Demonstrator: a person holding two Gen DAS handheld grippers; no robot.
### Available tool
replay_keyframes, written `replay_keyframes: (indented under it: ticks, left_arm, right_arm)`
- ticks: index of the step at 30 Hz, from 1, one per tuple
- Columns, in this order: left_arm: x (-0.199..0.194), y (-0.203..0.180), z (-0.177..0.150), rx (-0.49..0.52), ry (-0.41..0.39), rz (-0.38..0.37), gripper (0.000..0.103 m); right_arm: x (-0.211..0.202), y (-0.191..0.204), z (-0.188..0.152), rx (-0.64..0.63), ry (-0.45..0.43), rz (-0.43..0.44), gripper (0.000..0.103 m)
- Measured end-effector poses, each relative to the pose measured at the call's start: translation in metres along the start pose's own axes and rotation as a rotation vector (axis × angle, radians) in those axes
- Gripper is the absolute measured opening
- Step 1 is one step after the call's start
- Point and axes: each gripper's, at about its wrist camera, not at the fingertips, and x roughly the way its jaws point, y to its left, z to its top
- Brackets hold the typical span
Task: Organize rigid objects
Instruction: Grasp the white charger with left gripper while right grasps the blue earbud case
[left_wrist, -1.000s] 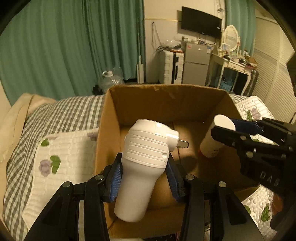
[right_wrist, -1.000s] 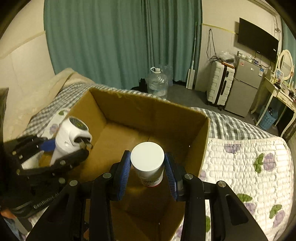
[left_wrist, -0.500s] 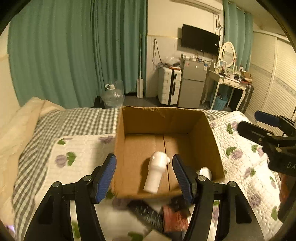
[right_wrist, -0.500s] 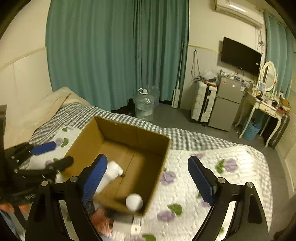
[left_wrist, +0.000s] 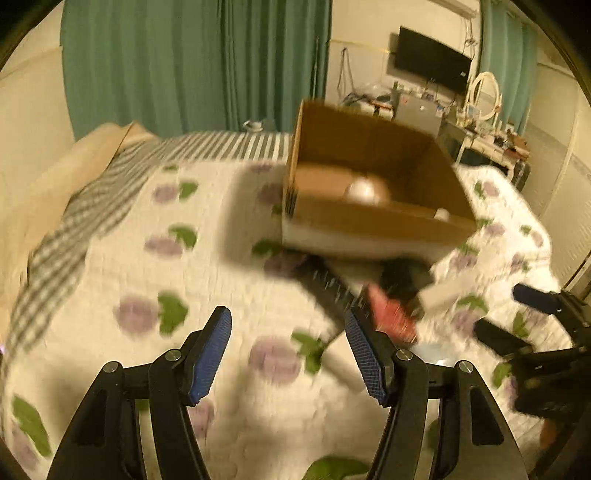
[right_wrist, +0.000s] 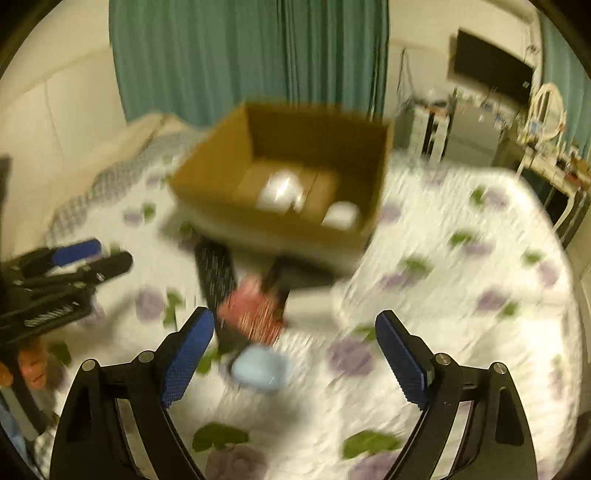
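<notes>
A brown cardboard box (left_wrist: 373, 221) (right_wrist: 221, 177) stands on the bed. Inside it lie a white charger-like item (right_wrist: 279, 190) (left_wrist: 365, 190) and a white bottle (right_wrist: 341, 216) (left_wrist: 441, 214). In front of the box lie a black remote (right_wrist: 216, 273) (left_wrist: 327, 291), a red packet (right_wrist: 253, 314) (left_wrist: 391, 315), a white box (left_wrist: 443, 293) and a light blue item (right_wrist: 260, 367). My left gripper (left_wrist: 288, 350) is open and empty above the quilt. My right gripper (right_wrist: 295, 354) is open and empty, above the blue item. Both views are blurred.
The bed has a white quilt with purple flowers (left_wrist: 147, 314) and a checked sheet (left_wrist: 92, 199) at the left. Green curtains (left_wrist: 184, 62), a TV (left_wrist: 430, 59) and a dressing table (left_wrist: 487, 136) stand beyond the bed.
Both grippers let go of the charger and the bottle in the box, opened, then pulled back and down toward the loose items in front of the box.
</notes>
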Motion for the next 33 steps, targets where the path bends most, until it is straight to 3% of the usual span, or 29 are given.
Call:
replay_keyframes:
  ticks: [3, 6, 9, 12, 17, 21, 27, 33]
  left_arm:
    - [0.008, 0.001, -0.020, 0.033, 0.028, 0.027, 0.067]
    - [0.018, 0.000, -0.024, 0.029, 0.060, 0.007, 0.067]
    - [0.019, -0.002, -0.024, 0.041, 0.058, -0.013, 0.067]
    - [0.021, -0.010, -0.028, 0.074, 0.062, -0.019, 0.067]
    - [0.023, -0.027, -0.030, 0.132, 0.074, -0.050, 0.067]
    - [0.038, -0.042, -0.032, 0.149, 0.138, -0.120, 0.067]
    - [0.062, -0.061, -0.033, 0.239, 0.198, -0.104, 0.067]
    - [0.084, -0.060, -0.029, 0.235, 0.248, -0.112, 0.067]
  right_arm:
    - [0.029, 0.007, -0.015, -0.017, 0.060, 0.017, 0.089]
    - [0.048, 0.007, -0.021, -0.008, 0.101, 0.038, 0.087]
    - [0.065, 0.003, -0.023, 0.020, 0.142, 0.060, 0.075]
    - [0.068, 0.001, -0.025, 0.026, 0.168, 0.086, 0.055]
    - [0.046, -0.005, -0.023, 0.022, 0.113, 0.052, 0.055]
    - [0.027, -0.024, -0.017, 0.067, 0.066, 0.033, 0.055]
    - [0.024, -0.033, -0.013, 0.114, 0.063, 0.057, 0.055]
    - [0.024, -0.038, -0.014, 0.127, 0.072, 0.073, 0.055]
